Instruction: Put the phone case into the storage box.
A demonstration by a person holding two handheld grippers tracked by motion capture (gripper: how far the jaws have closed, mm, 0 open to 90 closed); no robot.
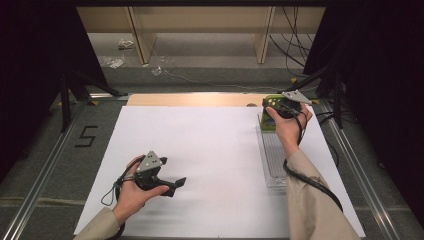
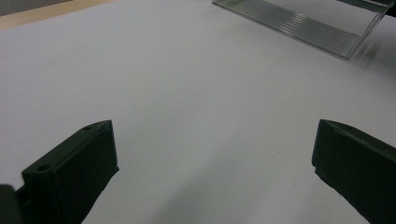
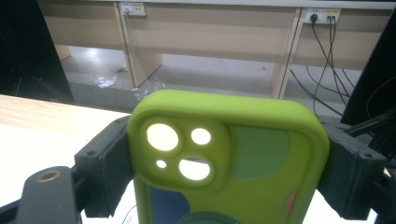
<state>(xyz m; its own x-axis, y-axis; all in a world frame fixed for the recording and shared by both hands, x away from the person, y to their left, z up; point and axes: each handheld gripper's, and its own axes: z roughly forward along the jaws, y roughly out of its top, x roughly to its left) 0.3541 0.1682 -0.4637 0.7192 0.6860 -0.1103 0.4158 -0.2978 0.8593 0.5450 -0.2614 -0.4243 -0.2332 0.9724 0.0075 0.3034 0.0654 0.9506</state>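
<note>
i have the right gripper (image 1: 278,106) up near the far right corner of the desk (image 1: 210,150), and its jaws are clamped on a green phone case (image 3: 229,158). in the right gripper view the case stands upright between the two black jaws, one pressing each long side, with the camera cutouts at the upper left of the case facing me. the case fills the gap between the jaws completely. in the high view the case (image 1: 272,102) sits at the far end of my right hand (image 1: 287,125), just above the far end of a clear plastic tray (image 1: 272,160) that lies along the right edge of the desk. i cannot tell whether the case touches the tray.

my left gripper (image 1: 172,184) is near the front left part of the desk, well apart from the case, held low over the white sheet. in the left gripper view its jaws stand wide apart with only the bare white surface between them, and the clear tray (image 2: 299,23) shows farther off at the top.
</note>
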